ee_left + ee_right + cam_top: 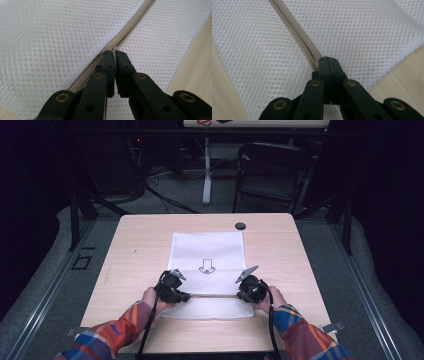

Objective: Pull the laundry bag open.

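White mesh bag [207, 252], beige zipper [294, 30]

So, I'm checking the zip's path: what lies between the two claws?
In the high view, a straight run of beige zipper on the white mesh bag spans from left claw to right claw.

A recording rig in a dark lab or studio space.

The light wooden table [150, 245] stands alone on grey carpet [60, 285], with metal floor rails [367, 285] running along both sides and black frame struts [75, 220] rising at its far corners. Dark drapes or walls close in the left and right edges. Behind the table, loose cables [150, 175] trail across the floor past a white desk leg [207, 170], and 1 black folding chair [270, 170] sits unused. A small black disc [240, 226] sits at the table's far edge. A person's 2 plaid sleeves [120, 330] come in from below.
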A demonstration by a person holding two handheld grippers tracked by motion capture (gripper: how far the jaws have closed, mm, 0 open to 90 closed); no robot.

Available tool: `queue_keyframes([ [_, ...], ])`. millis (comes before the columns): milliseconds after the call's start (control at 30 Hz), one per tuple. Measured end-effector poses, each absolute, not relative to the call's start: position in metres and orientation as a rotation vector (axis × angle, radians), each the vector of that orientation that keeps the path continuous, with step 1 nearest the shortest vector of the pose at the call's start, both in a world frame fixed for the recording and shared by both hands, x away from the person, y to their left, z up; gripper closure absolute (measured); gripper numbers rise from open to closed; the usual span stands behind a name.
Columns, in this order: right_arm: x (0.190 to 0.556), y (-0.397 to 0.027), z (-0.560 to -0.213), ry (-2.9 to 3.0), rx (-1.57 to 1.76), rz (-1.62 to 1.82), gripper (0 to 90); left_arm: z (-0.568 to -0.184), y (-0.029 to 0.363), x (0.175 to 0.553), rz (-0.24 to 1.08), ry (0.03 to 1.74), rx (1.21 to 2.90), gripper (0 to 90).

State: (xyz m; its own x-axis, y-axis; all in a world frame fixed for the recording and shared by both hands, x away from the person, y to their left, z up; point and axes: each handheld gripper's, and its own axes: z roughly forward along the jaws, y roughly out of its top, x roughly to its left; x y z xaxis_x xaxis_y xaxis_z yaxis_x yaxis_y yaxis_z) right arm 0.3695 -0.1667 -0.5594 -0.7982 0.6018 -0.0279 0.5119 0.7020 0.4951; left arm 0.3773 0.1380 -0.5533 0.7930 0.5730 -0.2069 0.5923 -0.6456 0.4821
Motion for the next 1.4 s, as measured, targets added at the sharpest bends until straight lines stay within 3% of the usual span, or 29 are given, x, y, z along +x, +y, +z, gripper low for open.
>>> queue_keyframes([
  [867, 0.368, -0.166, -0.559, 2.715, 0.9, 0.693, 90.0, -0.546, 0.187, 0.367, 0.012, 0.993, 2.414, 86.9],
  [1133, 0.368, -0.166, -0.559, 2.71, 0.901, 0.695, 90.0, -0.546, 0.217, 0.365, 0.016, 1.12, 2.367, 87.0],
  [1400, 0.367, -0.165, -0.56, 2.709, 0.892, 0.702, 90.0, -0.545, 0.212, 0.361, 0.026, 1.124, 2.393, 84.4],
])
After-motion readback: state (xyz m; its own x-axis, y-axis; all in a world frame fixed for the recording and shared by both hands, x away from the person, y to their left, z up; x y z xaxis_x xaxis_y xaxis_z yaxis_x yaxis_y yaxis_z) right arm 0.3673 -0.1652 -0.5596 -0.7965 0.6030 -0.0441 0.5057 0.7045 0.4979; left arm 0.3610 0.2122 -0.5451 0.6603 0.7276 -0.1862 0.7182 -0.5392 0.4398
